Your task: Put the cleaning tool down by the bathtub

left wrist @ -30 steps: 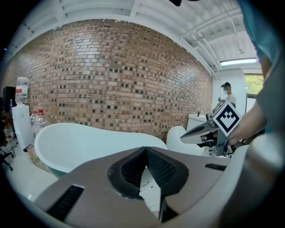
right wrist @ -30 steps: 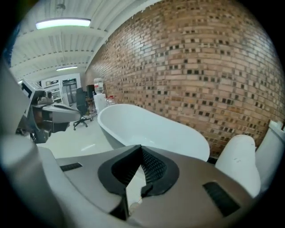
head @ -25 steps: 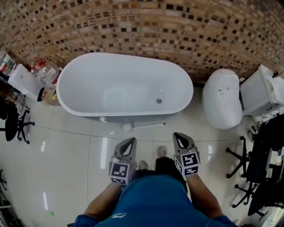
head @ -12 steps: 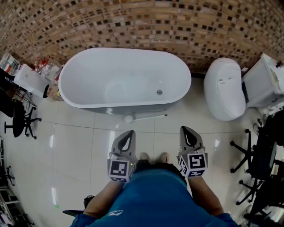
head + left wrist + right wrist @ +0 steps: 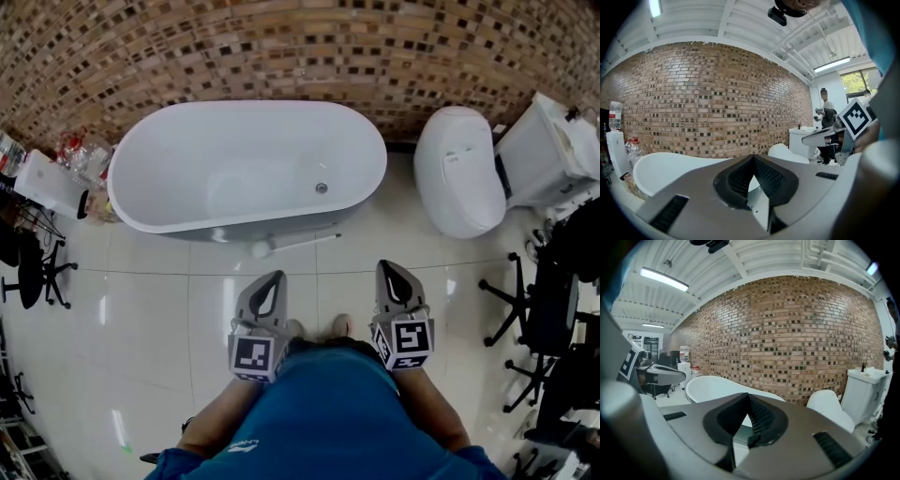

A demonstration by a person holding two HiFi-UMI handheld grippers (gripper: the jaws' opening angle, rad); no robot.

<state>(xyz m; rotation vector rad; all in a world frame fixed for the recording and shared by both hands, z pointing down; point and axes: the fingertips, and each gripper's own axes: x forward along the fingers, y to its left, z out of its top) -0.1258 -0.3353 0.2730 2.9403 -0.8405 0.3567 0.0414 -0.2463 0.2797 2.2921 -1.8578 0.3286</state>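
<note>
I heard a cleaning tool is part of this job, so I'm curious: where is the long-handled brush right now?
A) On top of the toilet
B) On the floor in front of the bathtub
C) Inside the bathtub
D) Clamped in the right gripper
B: the brush lies flat on the floor tiles just in front of the bathtub, while the left gripper and right gripper are shut and empty.
</note>
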